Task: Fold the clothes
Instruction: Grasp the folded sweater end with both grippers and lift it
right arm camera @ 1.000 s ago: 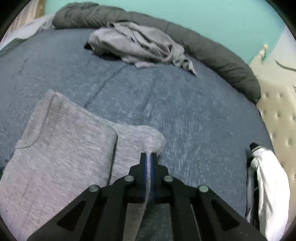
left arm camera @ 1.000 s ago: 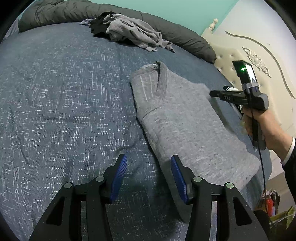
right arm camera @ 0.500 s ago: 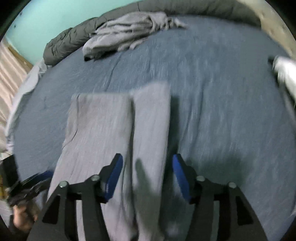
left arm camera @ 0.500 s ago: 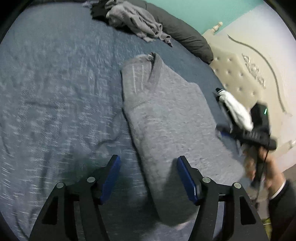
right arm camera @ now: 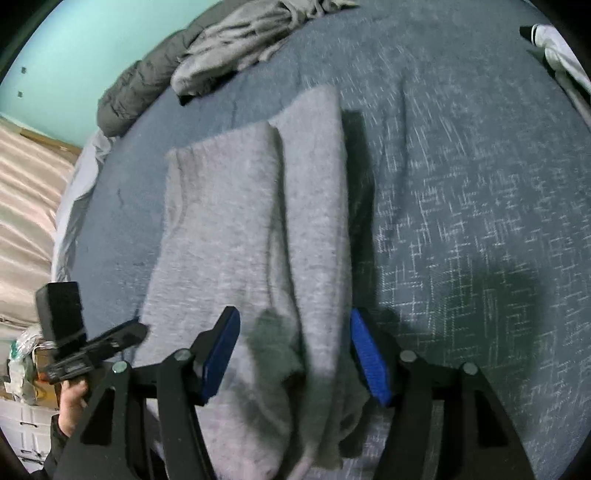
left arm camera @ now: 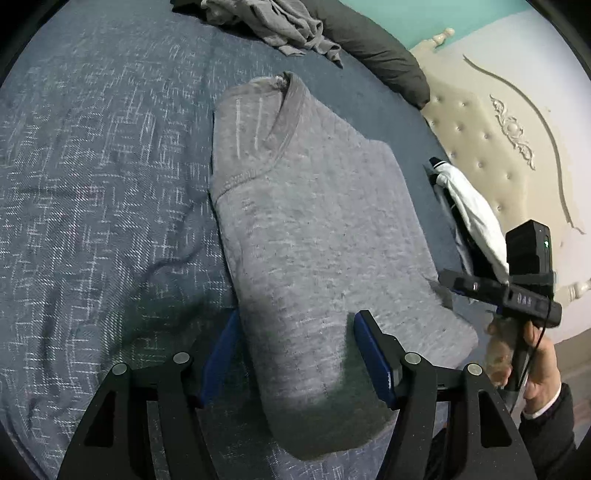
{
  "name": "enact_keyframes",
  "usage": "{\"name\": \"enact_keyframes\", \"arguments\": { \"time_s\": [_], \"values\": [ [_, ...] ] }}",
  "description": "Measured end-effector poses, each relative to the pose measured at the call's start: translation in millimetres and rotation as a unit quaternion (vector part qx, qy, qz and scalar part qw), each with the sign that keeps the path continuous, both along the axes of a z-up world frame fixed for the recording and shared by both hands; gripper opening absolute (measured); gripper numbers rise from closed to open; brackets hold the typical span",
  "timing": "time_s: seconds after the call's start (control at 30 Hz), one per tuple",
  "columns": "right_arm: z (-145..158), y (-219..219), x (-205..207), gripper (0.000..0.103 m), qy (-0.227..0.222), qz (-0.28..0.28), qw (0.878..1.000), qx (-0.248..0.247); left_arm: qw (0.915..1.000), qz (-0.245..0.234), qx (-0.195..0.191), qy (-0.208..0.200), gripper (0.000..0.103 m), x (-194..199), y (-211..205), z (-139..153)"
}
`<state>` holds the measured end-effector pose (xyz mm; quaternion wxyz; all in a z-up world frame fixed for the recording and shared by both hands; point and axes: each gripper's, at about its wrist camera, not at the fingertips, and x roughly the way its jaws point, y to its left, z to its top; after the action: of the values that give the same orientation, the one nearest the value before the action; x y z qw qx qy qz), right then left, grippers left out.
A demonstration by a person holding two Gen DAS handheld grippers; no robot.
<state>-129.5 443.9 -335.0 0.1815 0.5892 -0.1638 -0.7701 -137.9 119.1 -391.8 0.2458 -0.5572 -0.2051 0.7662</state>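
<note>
A grey sweater [left arm camera: 314,236] lies on the blue bed, its sides folded in to a long strip, collar at the far end. My left gripper [left arm camera: 295,354] is open, its blue pads astride the sweater's near left bottom corner. My right gripper [right arm camera: 295,354] is open and empty, just over the folded-in right side and sleeve of the sweater [right arm camera: 258,236] near the hem. The right gripper also shows in the left wrist view [left arm camera: 448,282], at the sweater's right edge. The left gripper shows in the right wrist view [right arm camera: 136,330].
A pile of grey clothes [left arm camera: 273,22] and a dark rolled duvet [left arm camera: 373,51] lie at the far side of the bed [left arm camera: 92,184]. A white garment [left arm camera: 472,210] lies by the cream padded headboard [left arm camera: 517,140]. Boxes [right arm camera: 22,369] stand beside the bed.
My right gripper let go of the sleeve it was shut on, opened, and swung back to the hem end. My left gripper moved forward, so its pads now straddle the sweater's bottom corner.
</note>
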Motion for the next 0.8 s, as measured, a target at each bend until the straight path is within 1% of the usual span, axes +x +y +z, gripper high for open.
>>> {"name": "enact_keyframes", "arguments": {
  "time_s": [0.07, 0.13, 0.17, 0.2, 0.27, 0.3, 0.4, 0.47, 0.57, 0.63, 0.7, 0.73, 0.8],
  "values": [
    [0, -6, 5, 0.067, -0.002, 0.017, 1.000, 0.014, 1.0000, -0.004, -0.001, -0.006, 0.068, 0, 1, -1],
    [-9, -13, 9, 0.068, -0.017, 0.035, 0.998, 0.039, 0.9999, -0.005, -0.006, -0.009, 0.068, 2, 2, -1],
    [-15, -14, 11, 0.068, -0.024, 0.038, 0.998, 0.040, 0.9999, -0.007, -0.006, -0.013, 0.068, 2, 3, -1],
    [-21, -14, 12, 0.068, -0.033, 0.034, 0.998, 0.034, 0.9998, -0.009, -0.004, -0.019, 0.068, 2, 3, -1],
    [-31, -8, 15, 0.074, -0.047, 0.015, 0.999, 0.015, 0.9992, -0.013, 0.005, -0.037, 0.069, 0, 0, -4],
    [-34, -6, 15, 0.074, -0.050, 0.011, 0.999, 0.010, 0.9987, -0.013, 0.011, -0.047, 0.071, -2, -1, -7],
    [-35, -5, 16, 0.074, -0.052, 0.013, 0.999, 0.004, 0.9970, -0.010, 0.028, -0.072, 0.074, -8, -1, -17],
    [-31, -7, 13, 0.074, -0.054, 0.017, 0.998, 0.010, 0.9961, -0.006, 0.033, -0.081, 0.074, -8, 1, -26],
    [-33, -16, 10, 0.074, -0.056, 0.027, 0.998, 0.029, 0.9976, -0.003, 0.022, -0.065, 0.074, -7, 7, -25],
    [-35, -19, 8, 0.075, -0.058, 0.031, 0.997, 0.034, 0.9984, -0.003, 0.016, -0.055, 0.073, -5, 9, -22],
    [-35, -21, 6, 0.075, -0.059, 0.034, 0.997, 0.035, 0.9987, -0.006, 0.015, -0.047, 0.063, -3, 10, -19],
    [-34, -22, 6, 0.073, -0.058, 0.036, 0.997, 0.036, 0.9991, -0.009, 0.012, -0.041, 0.061, -1, 12, -16],
    [-32, -25, 5, 0.065, -0.054, 0.041, 0.997, 0.039, 0.9995, -0.015, -0.001, -0.029, 0.057, 1, 17, -11]
  ]
}}
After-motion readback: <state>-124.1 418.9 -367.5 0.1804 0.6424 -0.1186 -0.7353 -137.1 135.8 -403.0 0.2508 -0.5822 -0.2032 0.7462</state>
